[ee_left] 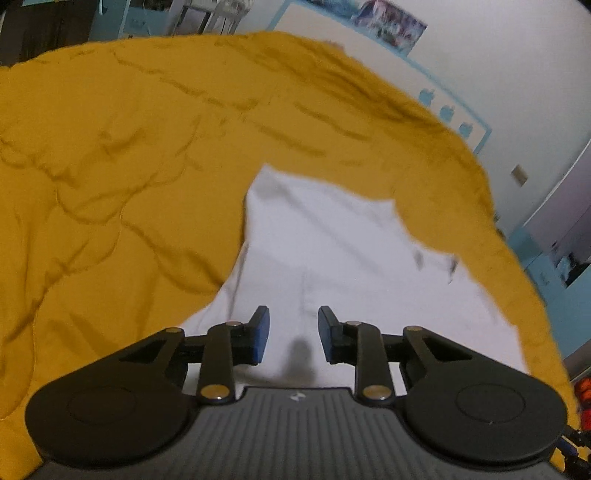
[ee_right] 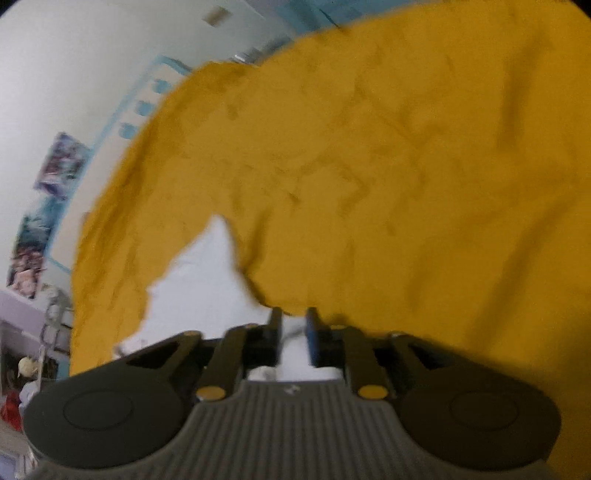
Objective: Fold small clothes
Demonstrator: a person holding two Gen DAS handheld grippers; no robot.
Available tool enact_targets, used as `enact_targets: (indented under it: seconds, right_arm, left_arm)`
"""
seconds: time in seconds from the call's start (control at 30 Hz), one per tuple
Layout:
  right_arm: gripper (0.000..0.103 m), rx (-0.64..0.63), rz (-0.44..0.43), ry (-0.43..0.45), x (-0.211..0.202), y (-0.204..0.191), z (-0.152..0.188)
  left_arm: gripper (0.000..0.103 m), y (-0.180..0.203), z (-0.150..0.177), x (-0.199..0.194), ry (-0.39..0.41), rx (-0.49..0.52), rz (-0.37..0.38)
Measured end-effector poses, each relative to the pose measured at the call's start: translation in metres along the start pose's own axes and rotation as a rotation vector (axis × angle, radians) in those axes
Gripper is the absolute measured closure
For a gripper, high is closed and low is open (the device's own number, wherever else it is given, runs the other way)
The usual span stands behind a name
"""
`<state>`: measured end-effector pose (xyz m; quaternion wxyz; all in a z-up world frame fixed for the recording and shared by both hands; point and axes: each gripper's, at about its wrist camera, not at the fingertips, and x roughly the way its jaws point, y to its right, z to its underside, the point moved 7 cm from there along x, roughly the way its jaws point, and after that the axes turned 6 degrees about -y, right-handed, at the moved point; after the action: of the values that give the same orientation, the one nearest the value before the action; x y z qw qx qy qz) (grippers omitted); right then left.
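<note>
Yellow quilt bears white garment under left claw.

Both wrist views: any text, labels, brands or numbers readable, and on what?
No readable text in either view.
Left gripper body: small pale emblem, no letters legible.
Wall posters: pictures only, too blurred to read.
White garment: small dark marks, blurred, unreadable.
</note>
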<state>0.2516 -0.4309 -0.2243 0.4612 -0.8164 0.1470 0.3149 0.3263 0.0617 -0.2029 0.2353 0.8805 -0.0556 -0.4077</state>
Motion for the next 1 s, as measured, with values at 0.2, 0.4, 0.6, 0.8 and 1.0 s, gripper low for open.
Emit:
enact_targets:
  seconds: [0.2,0.4,0.6,0.8,1.0]
  right_arm:
    - [0.088,-0.242,-0.037,-0.051,0.026,-0.074,0.028]
    - [0.087,-0.302,0.079,-0.129,0.071,-0.073,0.045]
    - [0.103,-0.241,0.181,-0.130,0.088,-0.041,0.044]
    - [0.103,-0.278,0.158,-0.137,0.088,-0.031,0.041]
    - [0.071,-0.423,0.133,-0.130,0.069,-0.062,0.049]
  left_arm:
    - [0.063,0.036,-0.002,-0.010,-0.008,0.116,-0.019]
    - [0.059,0.024,0.017,0.017,-0.095,0.160,-0.071]
    - [0.059,0.006,0.031,0.031,-0.119,0.175,-0.046]
    - [0.060,-0.005,0.029,0.035,-0.125,0.128,-0.006]
    - [0.060,0.023,0.019,0.014,-0.142,0.238,-0.108]
